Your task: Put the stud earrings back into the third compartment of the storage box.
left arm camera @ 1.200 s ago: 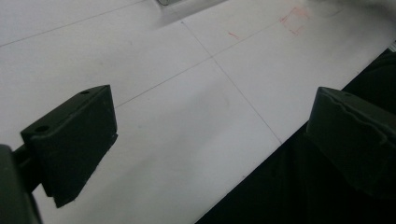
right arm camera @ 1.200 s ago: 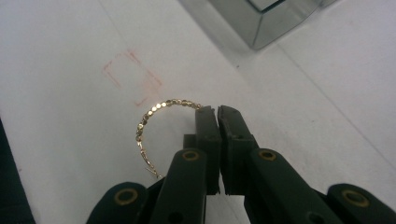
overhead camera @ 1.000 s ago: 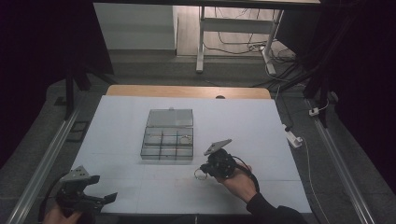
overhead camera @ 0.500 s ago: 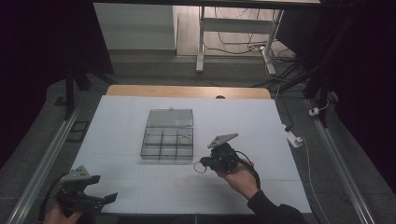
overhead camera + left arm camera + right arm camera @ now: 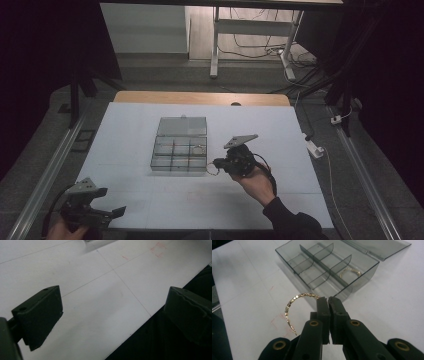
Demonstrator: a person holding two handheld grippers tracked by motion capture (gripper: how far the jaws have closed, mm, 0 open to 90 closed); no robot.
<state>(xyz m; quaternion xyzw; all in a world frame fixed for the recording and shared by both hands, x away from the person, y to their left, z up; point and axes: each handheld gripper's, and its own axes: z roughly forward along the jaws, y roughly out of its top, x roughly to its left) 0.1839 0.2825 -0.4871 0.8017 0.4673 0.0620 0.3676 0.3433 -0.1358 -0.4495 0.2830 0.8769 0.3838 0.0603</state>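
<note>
Looking down from the high view, the right gripper [image 5: 216, 163] sits over the white table sheet [image 5: 280, 130], just off the near right corner of the clear compartment box [image 5: 179, 153], its jaws aimed left toward that corner. A thin gold bracelet [image 5: 212, 170] dangles from the jaw tips, too small here to read its shape. The box lies with its long axis running away from the person, its lid [image 5: 182, 126] folded flat behind it. A second gold chain [image 5: 198, 148] lies in a compartment on the right side of the box. Against the earlier frames, the right gripper has risen and come closer to the box, while the left gripper [image 5: 120, 212] has stayed at the near left corner of the sheet.

From the left gripper view, the left gripper's jaws stand wide apart with nothing between them, above the sheet [image 5: 100, 302] and its near edge.

From the right gripper view, the right gripper [image 5: 328, 299] has its jaws pressed together on one end of the bracelet [image 5: 289, 306]. The bracelet arcs leftward from the tips and curves down toward the camera, hanging clear above the sheet. The box [image 5: 319, 267] lies just beyond the tips, its long axis running diagonally, with the other chain [image 5: 350, 271] in its nearer right compartment.
</note>
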